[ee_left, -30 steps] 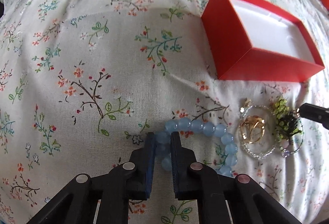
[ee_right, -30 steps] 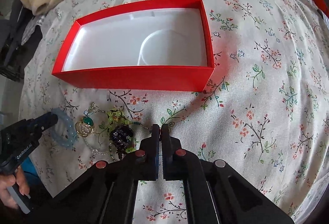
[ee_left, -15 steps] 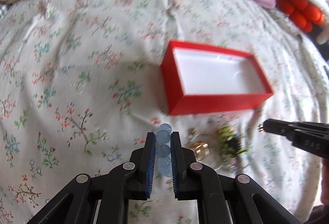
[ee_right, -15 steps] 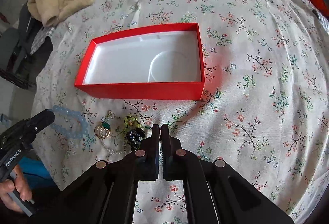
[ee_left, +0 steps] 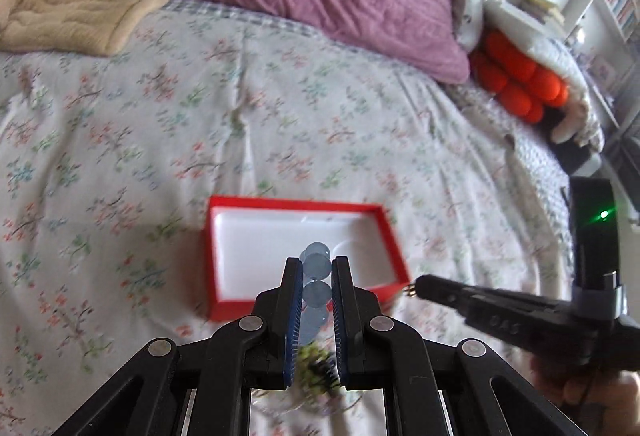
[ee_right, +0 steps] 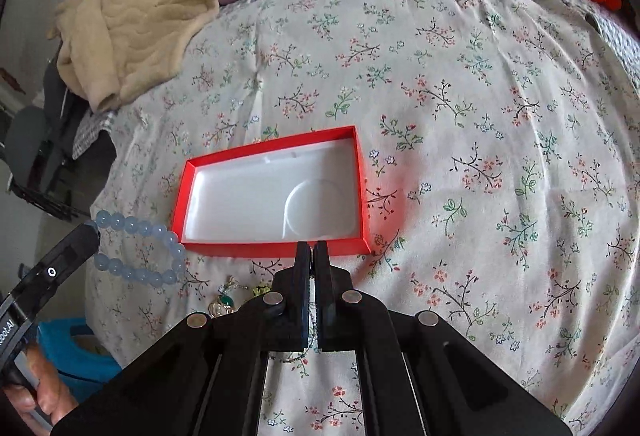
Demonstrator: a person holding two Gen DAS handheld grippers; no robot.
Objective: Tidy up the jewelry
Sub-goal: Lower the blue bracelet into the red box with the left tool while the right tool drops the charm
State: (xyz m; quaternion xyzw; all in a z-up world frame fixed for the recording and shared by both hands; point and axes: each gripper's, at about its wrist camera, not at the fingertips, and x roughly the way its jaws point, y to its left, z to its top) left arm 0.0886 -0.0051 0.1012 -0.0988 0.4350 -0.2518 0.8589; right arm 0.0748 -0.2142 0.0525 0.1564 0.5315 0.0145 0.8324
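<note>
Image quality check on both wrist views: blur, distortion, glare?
Left wrist: the floral bedspread and red box are motion-smeared, while the left gripper and its blue bead bracelet stay fairly sharp. Right wrist: crisp, with strong fisheye bulge, dark vignetted corners, and a soft sheen on the box's white lining.

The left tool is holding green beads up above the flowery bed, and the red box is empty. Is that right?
Not quite. The beads in the left tool are light blue, not green; the right wrist view shows that best. They do hang above the flowery bed, and the red box is empty.
</note>
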